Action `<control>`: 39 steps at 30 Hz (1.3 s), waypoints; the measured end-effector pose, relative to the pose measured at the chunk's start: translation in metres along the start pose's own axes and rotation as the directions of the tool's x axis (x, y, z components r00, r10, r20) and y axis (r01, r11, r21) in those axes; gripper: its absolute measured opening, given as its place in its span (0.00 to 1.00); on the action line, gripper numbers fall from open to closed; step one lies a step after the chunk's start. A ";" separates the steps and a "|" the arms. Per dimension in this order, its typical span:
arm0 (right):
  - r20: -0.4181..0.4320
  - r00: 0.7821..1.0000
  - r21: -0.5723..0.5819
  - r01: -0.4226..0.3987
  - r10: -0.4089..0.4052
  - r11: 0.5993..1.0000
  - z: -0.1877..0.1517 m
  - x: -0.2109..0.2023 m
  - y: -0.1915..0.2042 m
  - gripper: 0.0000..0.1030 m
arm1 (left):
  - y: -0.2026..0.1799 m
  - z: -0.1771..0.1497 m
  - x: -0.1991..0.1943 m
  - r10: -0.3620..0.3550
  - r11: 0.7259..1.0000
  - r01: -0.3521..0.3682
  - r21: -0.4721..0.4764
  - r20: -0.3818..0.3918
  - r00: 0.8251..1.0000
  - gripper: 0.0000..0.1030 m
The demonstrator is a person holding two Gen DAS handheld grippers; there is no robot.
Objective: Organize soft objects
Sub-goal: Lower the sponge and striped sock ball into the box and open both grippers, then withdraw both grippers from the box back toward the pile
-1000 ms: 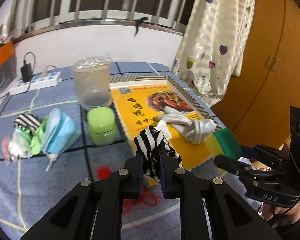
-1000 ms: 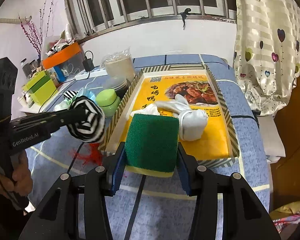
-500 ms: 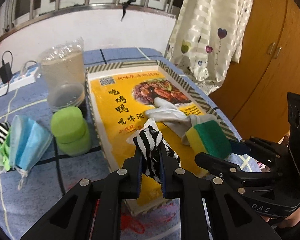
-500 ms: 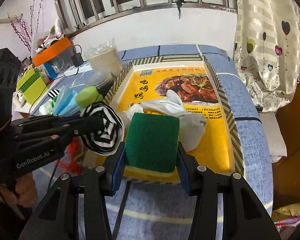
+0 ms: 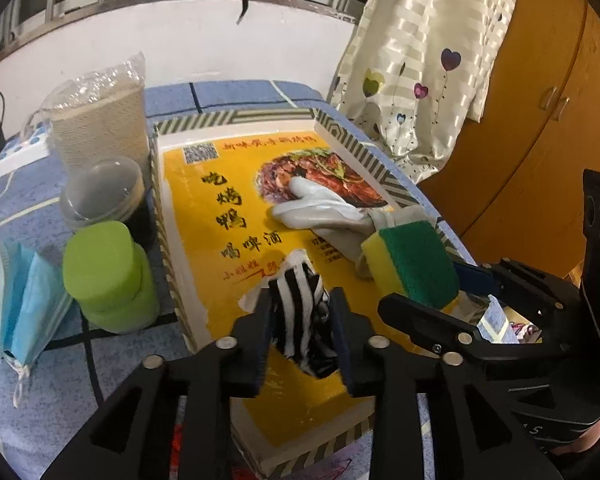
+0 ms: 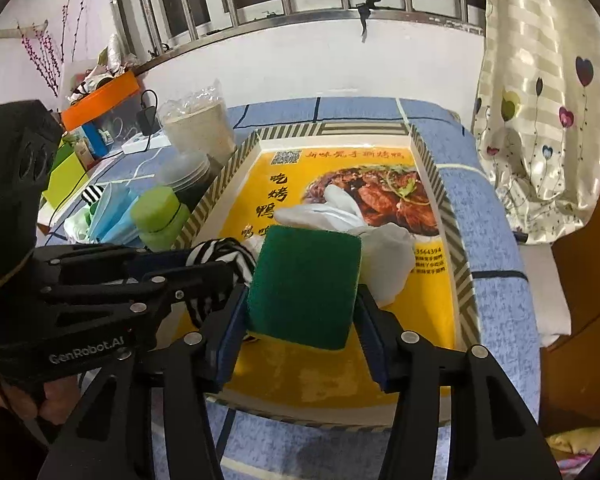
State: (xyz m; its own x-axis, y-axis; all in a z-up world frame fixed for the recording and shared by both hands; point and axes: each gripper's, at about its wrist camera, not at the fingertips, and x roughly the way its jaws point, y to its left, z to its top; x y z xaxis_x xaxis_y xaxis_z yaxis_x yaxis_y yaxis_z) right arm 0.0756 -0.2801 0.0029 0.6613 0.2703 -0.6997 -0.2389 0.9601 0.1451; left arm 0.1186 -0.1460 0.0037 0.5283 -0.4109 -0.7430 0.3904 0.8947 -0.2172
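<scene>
Hovering over yellow tray [image 5: 236, 412], L gripper [image 5: 302, 334] jaws opening w/ striped sock [image 5: 300, 316] between them, gaps showing at both pads. R gripper [image 6: 302, 312] jaws opening too, green sponge [image 6: 304, 284] between the pads; contact unclear. White glove [image 5: 324, 212] lies in tray at 12 o'clock from sock; sponge at 2 o'clock.
</scene>
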 end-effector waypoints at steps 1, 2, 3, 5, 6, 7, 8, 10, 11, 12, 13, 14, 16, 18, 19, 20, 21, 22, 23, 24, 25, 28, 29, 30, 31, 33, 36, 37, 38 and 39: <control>0.005 1.000 -0.005 0.001 -0.001 1.000 -0.001 -0.002 0.001 0.53 | 0.000 0.000 -0.002 0.002 1.000 -0.002 0.003 0.005 1.000 0.29; 0.008 1.000 -0.007 -0.001 0.001 1.000 -0.001 -0.003 0.002 0.53 | 0.000 0.000 -0.005 0.003 1.000 -0.003 0.005 0.011 1.000 0.29; 0.010 1.000 -0.009 -0.003 0.003 1.000 -0.001 -0.004 0.003 0.53 | 0.000 0.000 -0.007 0.005 1.000 -0.005 0.005 0.016 1.000 0.29; 0.019 1.000 -0.013 -0.002 0.002 1.000 -0.002 -0.008 0.005 0.53 | 0.001 -0.001 -0.011 0.012 1.000 -0.012 0.007 0.023 1.000 0.29; 0.022 1.000 -0.015 0.000 0.000 1.000 -0.002 -0.009 0.006 0.53 | 0.001 -0.001 -0.012 0.013 1.000 -0.013 0.004 0.024 1.000 0.29; 0.026 1.000 -0.016 0.003 -0.003 1.000 -0.002 -0.010 0.006 0.53 | 0.002 -0.001 -0.013 0.011 1.000 -0.011 0.001 0.025 1.000 0.30; 0.031 1.000 -0.017 0.005 -0.004 1.000 -0.002 -0.012 0.007 0.53 | 0.002 -0.002 -0.015 0.010 1.000 -0.010 -0.003 0.026 1.000 0.30; 0.040 0.999 -0.020 0.017 -0.016 1.000 -0.003 -0.015 0.008 0.53 | 0.004 -0.005 -0.018 0.012 1.000 -0.011 -0.009 0.028 1.000 0.30; 0.042 0.999 -0.022 0.019 -0.018 1.000 -0.003 -0.016 0.008 0.54 | 0.005 -0.005 -0.019 0.011 1.000 -0.011 -0.012 0.028 1.000 0.30; 0.041 0.999 -0.026 0.023 -0.022 0.999 -0.004 -0.016 0.009 0.55 | 0.006 -0.006 -0.021 0.011 1.000 -0.011 -0.014 0.029 1.000 0.30; 0.032 0.999 -0.033 0.021 -0.020 0.999 -0.005 -0.014 0.009 0.59 | 0.006 -0.007 -0.021 0.013 1.000 -0.012 -0.016 0.030 0.999 0.30; 0.017 1.000 -0.039 0.018 -0.017 0.999 -0.006 -0.012 0.010 0.61 | 0.007 -0.008 -0.023 0.014 1.000 -0.013 -0.018 0.030 0.999 0.30; -0.015 1.000 -0.041 0.019 -0.020 0.999 -0.010 -0.007 0.010 0.61 | 0.006 -0.010 -0.025 0.012 1.000 -0.011 -0.018 0.031 0.999 0.30; -0.027 1.000 -0.036 0.004 -0.005 0.999 -0.014 -0.007 0.010 0.61 | 0.006 -0.012 -0.028 0.013 1.000 -0.013 -0.018 0.033 0.999 0.30; -0.026 1.000 -0.039 0.000 -0.001 0.999 -0.015 -0.008 0.011 0.61 | 0.006 -0.013 -0.028 0.013 1.000 -0.013 -0.018 0.033 0.999 0.30; -0.026 1.000 -0.041 0.003 -0.004 0.999 -0.017 -0.009 0.011 0.61 | 0.007 -0.014 -0.029 0.013 1.000 -0.012 -0.019 0.032 0.999 0.30; -0.025 1.000 -0.040 0.008 -0.009 0.999 -0.017 -0.010 0.011 0.61 | 0.007 -0.014 -0.029 0.012 1.000 -0.011 -0.020 0.032 0.999 0.30; -0.020 1.000 -0.037 0.012 -0.013 0.999 -0.017 -0.013 0.011 0.61 | 0.007 -0.014 -0.029 0.012 1.000 -0.012 -0.020 0.033 0.999 0.30; -0.014 1.000 -0.034 0.012 -0.012 0.999 -0.018 -0.015 0.011 0.61 | 0.007 -0.014 -0.030 0.012 1.000 -0.011 -0.021 0.034 0.999 0.30; -0.005 1.000 -0.031 0.010 -0.010 0.999 -0.018 -0.018 0.011 0.61 | 0.008 -0.015 -0.032 0.011 1.000 -0.010 -0.024 0.035 0.999 0.30; 0.001 1.000 -0.031 0.011 -0.011 0.999 -0.019 -0.021 0.012 0.61 | 0.008 -0.016 -0.033 0.011 1.000 -0.010 -0.026 0.037 0.999 0.30; 0.009 1.000 -0.031 0.014 -0.013 0.999 -0.022 -0.026 0.014 0.61 | 0.009 -0.021 -0.039 0.013 1.000 -0.012 -0.027 0.043 0.999 0.30; 0.010 1.000 -0.029 0.013 -0.013 0.999 -0.022 -0.027 0.015 0.61 | 0.010 -0.022 -0.040 0.013 1.000 -0.012 -0.029 0.043 0.999 0.30; 0.011 1.000 -0.023 0.010 -0.009 1.000 -0.024 -0.029 0.015 0.61 | 0.011 -0.025 -0.042 0.013 0.999 -0.012 -0.031 0.044 0.999 0.30; 0.013 1.000 -0.017 0.007 -0.007 1.000 -0.025 -0.031 0.016 0.61 | 0.012 -0.027 -0.044 0.016 0.999 -0.014 -0.033 0.045 0.999 0.30; 0.019 1.000 -0.008 0.003 -0.003 1.000 -0.028 -0.035 0.017 0.61 | 0.016 -0.031 -0.048 0.020 0.999 -0.018 -0.039 0.046 0.999 0.30; 0.025 1.000 0.002 -0.006 0.006 1.000 -0.031 -0.041 0.020 0.61 | 0.022 -0.038 -0.055 0.027 0.998 -0.024 -0.055 0.051 0.998 0.30; 0.026 1.000 0.005 -0.008 0.008 1.000 -0.032 -0.043 0.020 0.61 | 0.024 -0.040 -0.057 0.028 0.998 -0.025 -0.059 0.053 0.998 0.30; 0.029 1.000 0.008 -0.010 0.010 1.000 -0.033 -0.045 0.021 0.61 | 0.026 -0.041 -0.060 0.031 0.998 -0.027 -0.065 0.054 0.998 0.30; 0.031 0.999 0.011 -0.014 0.013 1.000 -0.034 -0.048 0.022 0.61 | 0.028 -0.044 -0.062 0.033 0.997 -0.029 -0.071 0.055 0.998 0.30</control>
State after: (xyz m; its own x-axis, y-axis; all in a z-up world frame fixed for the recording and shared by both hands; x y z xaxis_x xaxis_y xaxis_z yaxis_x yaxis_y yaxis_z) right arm 0.0143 -0.2741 0.0153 0.6800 0.2850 -0.6755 -0.2398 0.9571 0.1624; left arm 0.0639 -0.0874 0.0162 0.5819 -0.3902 -0.7135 0.3201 0.9164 -0.2401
